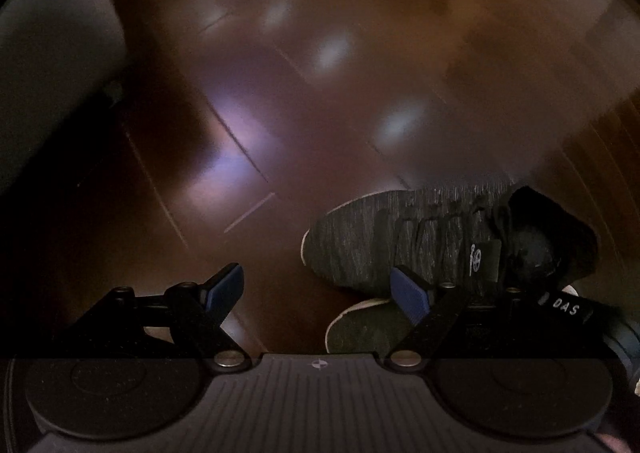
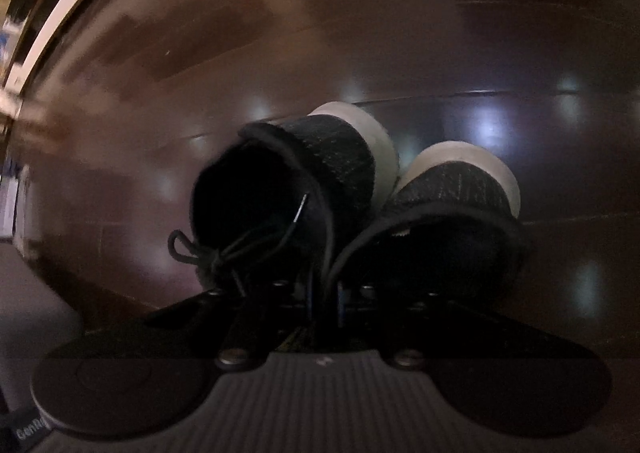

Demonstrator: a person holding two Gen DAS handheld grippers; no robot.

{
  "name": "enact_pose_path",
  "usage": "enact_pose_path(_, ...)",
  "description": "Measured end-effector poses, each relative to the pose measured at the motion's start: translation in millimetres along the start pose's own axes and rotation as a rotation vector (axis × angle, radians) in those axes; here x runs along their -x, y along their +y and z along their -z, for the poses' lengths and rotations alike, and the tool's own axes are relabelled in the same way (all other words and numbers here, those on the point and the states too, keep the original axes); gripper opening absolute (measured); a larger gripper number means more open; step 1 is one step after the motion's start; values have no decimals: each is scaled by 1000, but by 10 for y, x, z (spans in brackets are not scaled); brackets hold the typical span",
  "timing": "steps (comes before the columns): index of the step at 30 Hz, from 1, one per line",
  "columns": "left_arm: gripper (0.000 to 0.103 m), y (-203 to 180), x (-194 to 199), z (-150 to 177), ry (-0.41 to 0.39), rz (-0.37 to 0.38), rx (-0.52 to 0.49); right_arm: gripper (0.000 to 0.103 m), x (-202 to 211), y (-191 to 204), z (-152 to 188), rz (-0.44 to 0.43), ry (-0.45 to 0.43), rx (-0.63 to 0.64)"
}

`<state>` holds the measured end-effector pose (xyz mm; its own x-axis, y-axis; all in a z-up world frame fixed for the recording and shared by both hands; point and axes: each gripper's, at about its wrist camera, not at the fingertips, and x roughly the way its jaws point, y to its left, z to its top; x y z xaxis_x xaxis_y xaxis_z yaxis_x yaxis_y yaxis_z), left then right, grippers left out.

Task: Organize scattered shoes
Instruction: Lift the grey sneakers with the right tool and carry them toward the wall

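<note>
Fingers of right gripper [image 2: 324, 299] pinch both shoes [image 2: 332, 173] at the collars, frame centre, over floor [image 2: 160, 53]. Left gripper [image 1: 318, 289] apart, empty. Knit uppers look soft, light; collars grip best.

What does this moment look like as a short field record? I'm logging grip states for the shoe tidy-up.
left gripper: open, holding nothing, above the floor
right gripper: shut on the collars of the pair of shoes, one in each side
pair of shoes: dark knit uppers, white soles, side by side, toes pointing away from the camera
laces: loose on the left shoe
floor: dark glossy wood
motion: both views blurred
</note>
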<state>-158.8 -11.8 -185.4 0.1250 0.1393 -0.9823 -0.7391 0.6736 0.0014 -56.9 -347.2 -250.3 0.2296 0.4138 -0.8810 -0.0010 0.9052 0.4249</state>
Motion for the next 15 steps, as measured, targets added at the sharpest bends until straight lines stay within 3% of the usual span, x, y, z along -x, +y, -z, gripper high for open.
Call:
enact_pose_path(4, 85, -256, 64, 169, -17, 18, -83, 11, 62, -204, 186, 14, -42, -54)
enact_pose_path(12, 85, -710, 207, 500, -67, 68, -249, 10, 701, -977, 479, 79, -134, -166)
enact_pose_path(15, 85, -906, 269, 699, -88, 92, -327, 10, 886, -1097, 784, 108, -168, -226)
